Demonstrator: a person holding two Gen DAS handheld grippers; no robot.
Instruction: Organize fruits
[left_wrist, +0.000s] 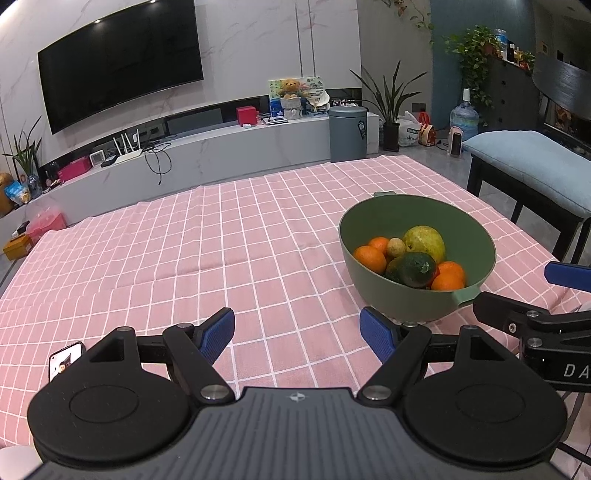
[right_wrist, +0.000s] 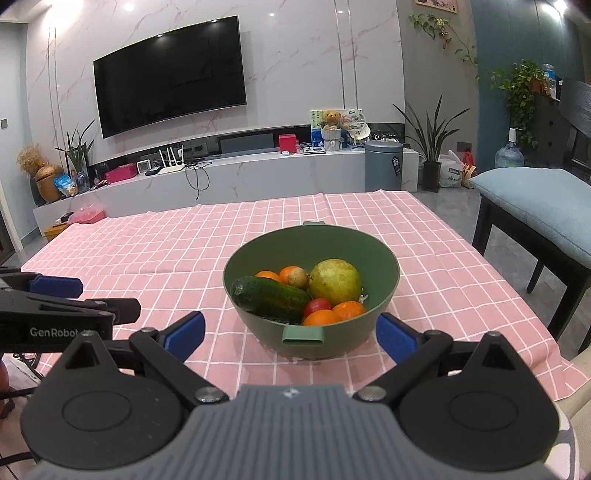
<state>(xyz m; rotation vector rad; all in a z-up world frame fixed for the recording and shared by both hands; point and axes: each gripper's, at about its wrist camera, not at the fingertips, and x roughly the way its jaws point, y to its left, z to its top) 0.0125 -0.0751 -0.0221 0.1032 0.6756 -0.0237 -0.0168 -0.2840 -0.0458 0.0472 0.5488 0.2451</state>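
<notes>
While both jaws gape, fruits (right_wrist: 334, 286) fill bowl (right_wrist: 384, 266).

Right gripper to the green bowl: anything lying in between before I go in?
Nothing. In the right wrist view, the open right gripper faces the green bowl head-on; only bare pink checked tablecloth lies between, beneath the bowl's near handle.

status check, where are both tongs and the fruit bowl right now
Left tongs open, empty, over the cloth. Right tongs open, empty, just short of the green bowl. Fruit and a cucumber all in the bowl. Nothing blocking.
</notes>
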